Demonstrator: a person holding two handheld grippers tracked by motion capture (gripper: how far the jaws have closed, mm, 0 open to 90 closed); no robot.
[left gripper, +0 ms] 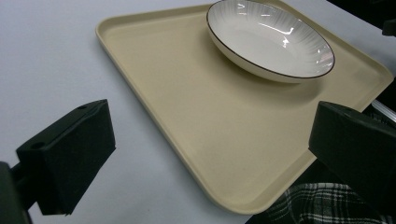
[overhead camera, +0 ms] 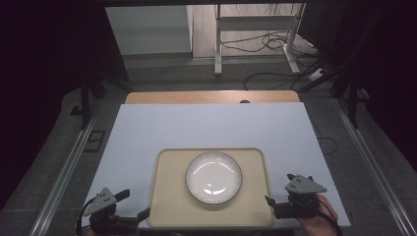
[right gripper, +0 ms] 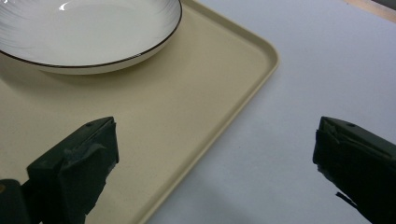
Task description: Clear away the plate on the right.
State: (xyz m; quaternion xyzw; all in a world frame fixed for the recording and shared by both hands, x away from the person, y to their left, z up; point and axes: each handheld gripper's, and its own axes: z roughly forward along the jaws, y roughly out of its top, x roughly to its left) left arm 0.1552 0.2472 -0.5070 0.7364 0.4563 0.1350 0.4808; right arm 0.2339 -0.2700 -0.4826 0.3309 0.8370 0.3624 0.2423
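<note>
Grippers flanked the beige rectangular plastic tray (overhead camera: 164, 206) on the white table sheet (overhead camera: 147, 128): left gripper (overhead camera: 132, 205) and right gripper (overhead camera: 269, 202) both spread, empty. White ribbed black-rimmed bowl (overhead camera: 213, 177) sat mid-tray. Judged step: approach; next, each would need to close on a tray rim.

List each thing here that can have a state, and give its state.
Plate: upright, empty, sitting on the tray.
Tray: flat on the table, not gripped.
Left gripper: open, at the tray's near left corner.
Right gripper: open, at the tray's right edge.
</note>
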